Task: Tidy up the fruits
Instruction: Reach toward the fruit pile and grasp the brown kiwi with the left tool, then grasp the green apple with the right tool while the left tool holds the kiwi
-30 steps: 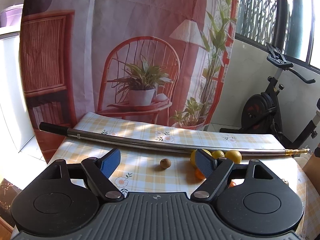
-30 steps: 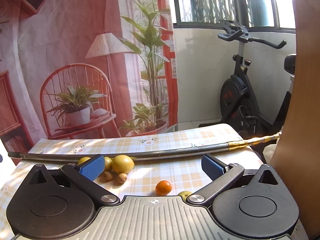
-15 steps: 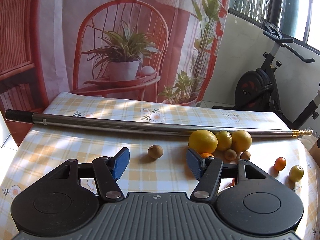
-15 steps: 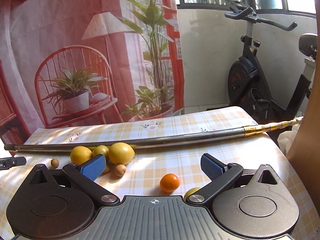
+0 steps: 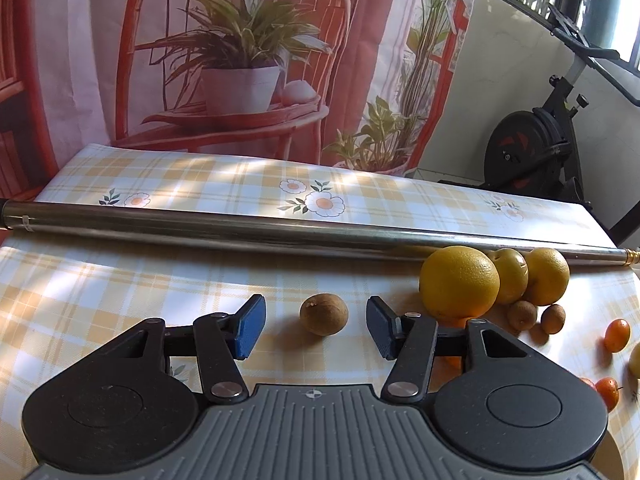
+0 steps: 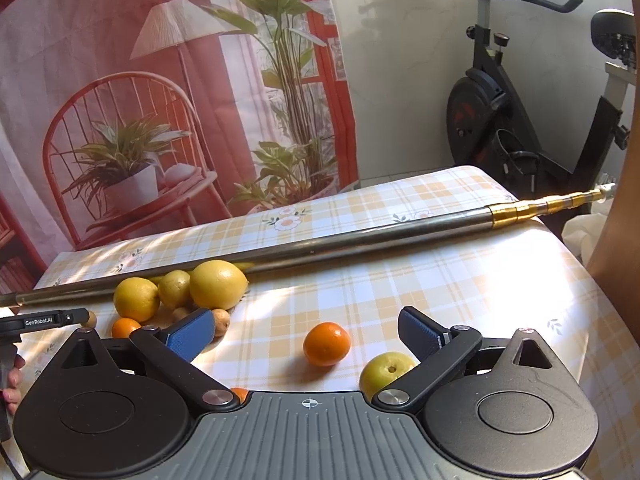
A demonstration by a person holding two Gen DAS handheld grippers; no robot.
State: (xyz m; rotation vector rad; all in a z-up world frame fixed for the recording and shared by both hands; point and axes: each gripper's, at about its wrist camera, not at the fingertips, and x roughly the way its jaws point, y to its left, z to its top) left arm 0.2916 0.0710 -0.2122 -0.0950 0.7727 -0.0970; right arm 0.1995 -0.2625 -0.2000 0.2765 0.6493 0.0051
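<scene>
Each handheld gripper, left (image 5: pixel 312 326) and right (image 6: pixel 306 330), has a ribbed grey housing, two round black discs, silver pivot screws and black fingers (image 5: pixel 250 326) with blue pads, one side stamped "GenRobot.AI".

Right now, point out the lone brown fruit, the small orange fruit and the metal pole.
lone brown fruit (image 5: pixel 323 314), left wrist view, centre of its skin.
small orange fruit (image 6: pixel 326 344), right wrist view, middle.
metal pole (image 5: pixel 256 229), left wrist view, mid-shaft.
</scene>
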